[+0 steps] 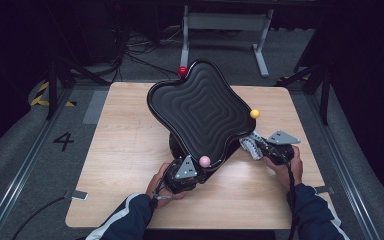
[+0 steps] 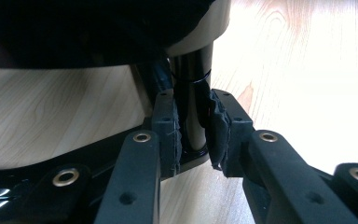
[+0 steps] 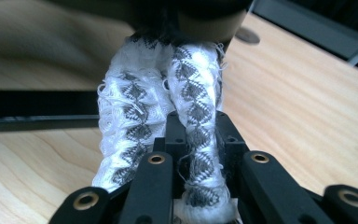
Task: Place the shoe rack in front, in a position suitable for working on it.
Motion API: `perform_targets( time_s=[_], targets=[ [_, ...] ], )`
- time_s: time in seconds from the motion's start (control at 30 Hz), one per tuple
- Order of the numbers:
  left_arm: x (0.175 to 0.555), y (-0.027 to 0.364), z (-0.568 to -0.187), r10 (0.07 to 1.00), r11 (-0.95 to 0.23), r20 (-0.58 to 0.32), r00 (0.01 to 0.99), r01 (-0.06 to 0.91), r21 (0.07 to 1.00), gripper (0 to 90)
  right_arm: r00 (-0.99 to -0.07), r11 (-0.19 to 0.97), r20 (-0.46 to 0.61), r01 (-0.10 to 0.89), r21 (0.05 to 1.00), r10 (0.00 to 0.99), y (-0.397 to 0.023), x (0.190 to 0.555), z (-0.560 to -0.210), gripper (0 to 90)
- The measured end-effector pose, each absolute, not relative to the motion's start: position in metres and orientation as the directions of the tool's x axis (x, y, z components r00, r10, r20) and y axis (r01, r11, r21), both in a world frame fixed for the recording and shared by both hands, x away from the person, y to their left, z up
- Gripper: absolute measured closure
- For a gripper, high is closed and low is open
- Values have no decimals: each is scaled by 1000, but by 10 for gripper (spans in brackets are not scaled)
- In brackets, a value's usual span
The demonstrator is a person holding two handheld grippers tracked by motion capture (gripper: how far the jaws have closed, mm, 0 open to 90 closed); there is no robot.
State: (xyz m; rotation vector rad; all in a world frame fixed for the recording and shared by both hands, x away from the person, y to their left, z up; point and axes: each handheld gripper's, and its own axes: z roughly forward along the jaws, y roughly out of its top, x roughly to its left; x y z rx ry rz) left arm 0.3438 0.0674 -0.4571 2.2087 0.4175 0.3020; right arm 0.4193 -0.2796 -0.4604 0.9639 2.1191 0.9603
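A black, ribbed, four-lobed tray (image 1: 200, 107) stands tilted on a black stand in the middle of the wooden table (image 1: 125, 150). A red ball (image 1: 182, 71), a yellow ball (image 1: 254, 113) and a pink ball (image 1: 205, 161) sit at its tips. My left gripper (image 1: 190, 170) is under the tray's near tip. In the left gripper view, my left gripper (image 2: 193, 128) is shut on the stand's glossy black post (image 2: 193, 93). My right gripper (image 1: 262, 147) is at the tray's right edge, shut on a white cloth (image 3: 135, 116) with a grey pattern. The cloth (image 1: 250, 146) reaches up to the tray's underside.
The person's forearms in dark blue sleeves (image 1: 130, 220) come in from the bottom. A white metal frame (image 1: 225, 30) and cables lie on the floor beyond the table. Black rails run along both sides.
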Motion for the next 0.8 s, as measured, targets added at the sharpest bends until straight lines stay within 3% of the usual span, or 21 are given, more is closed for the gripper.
perform_targets(
  time_s=[0.3,0.8],
  targets=[
    [346,68,-458,388,-577,54,920,197,793,735,-580,502,-210,403,766,787,-270,421,-477,795],
    [346,67,-458,388,-583,63,920,192,789,734,-547,433,-198,342,834,814,-284,411,-443,798]
  ],
)
